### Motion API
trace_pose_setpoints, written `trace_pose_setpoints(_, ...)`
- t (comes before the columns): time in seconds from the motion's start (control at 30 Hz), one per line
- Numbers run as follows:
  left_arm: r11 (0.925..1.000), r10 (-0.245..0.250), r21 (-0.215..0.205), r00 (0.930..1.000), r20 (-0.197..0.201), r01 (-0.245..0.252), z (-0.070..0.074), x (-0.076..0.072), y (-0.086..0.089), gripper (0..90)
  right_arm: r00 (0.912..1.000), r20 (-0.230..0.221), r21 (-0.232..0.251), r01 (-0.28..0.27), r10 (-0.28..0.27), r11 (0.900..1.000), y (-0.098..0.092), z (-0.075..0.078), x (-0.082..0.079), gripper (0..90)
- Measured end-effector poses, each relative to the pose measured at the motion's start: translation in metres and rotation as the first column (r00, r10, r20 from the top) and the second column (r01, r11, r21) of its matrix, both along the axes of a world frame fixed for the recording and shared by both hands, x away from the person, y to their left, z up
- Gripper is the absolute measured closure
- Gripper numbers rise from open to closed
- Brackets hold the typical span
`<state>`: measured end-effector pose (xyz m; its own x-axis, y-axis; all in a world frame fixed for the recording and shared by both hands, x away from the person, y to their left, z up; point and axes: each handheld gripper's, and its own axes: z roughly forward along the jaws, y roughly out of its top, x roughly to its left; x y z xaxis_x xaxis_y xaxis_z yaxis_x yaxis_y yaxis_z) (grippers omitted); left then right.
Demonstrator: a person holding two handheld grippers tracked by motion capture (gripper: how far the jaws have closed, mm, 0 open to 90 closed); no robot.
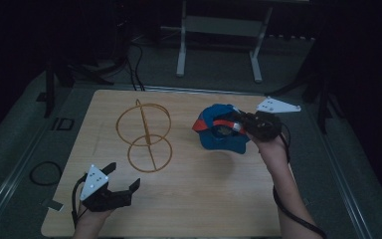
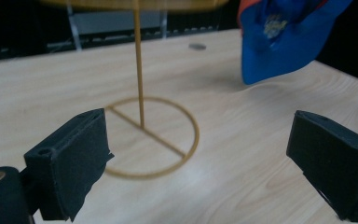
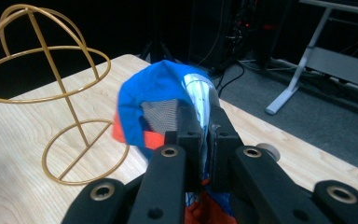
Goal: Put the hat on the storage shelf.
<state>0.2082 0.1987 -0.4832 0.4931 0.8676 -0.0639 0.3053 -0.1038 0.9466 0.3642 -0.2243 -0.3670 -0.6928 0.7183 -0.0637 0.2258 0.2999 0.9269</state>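
Note:
A blue cap (image 1: 219, 133) with a red brim hangs above the right half of the table, pinched at its rim by my right gripper (image 1: 239, 124). In the right gripper view the jaws are shut on the cap's (image 3: 161, 88) fabric. A gold wire hat stand (image 1: 144, 133) rises from the table's middle left, with a round base and a domed top; it also appears in the right gripper view as the stand (image 3: 42, 88). My left gripper (image 1: 124, 175) hovers near the front left corner, open and empty, facing the stand's base ring (image 2: 151, 137).
The wooden table (image 1: 179, 209) stands on a dark floor. A black cable ring (image 1: 46, 173) lies on the floor to the left. A grey metal frame (image 1: 219, 30) stands behind the table. A small round object (image 2: 196, 46) rests near the far edge.

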Motion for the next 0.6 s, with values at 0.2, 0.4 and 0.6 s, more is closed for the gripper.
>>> trace_pose_setpoints(0.2,0.9989,-0.04,0.025,0.9982,0.044,0.039,0.038,0.013,-0.007,6.0,1.0,0.001,0.024,-0.004,0.004,1.0,-0.005,0.007,-0.005,86.1)
trace_pose_setpoints(0.4,0.9957,-0.08,0.053,0.9937,0.078,0.076,0.07,0.027,-0.025,6.0,0.9997,0.004,0.036,-0.025,0.025,0.999,-0.007,0.009,-0.016,86.2)
trace_pose_setpoints(0.6,0.9881,-0.127,0.101,0.986,0.108,0.116,0.092,0.038,-0.051,6.0,0.9981,0.017,0.036,-0.059,0.059,0.998,-0.004,0.013,-0.027,86.1)
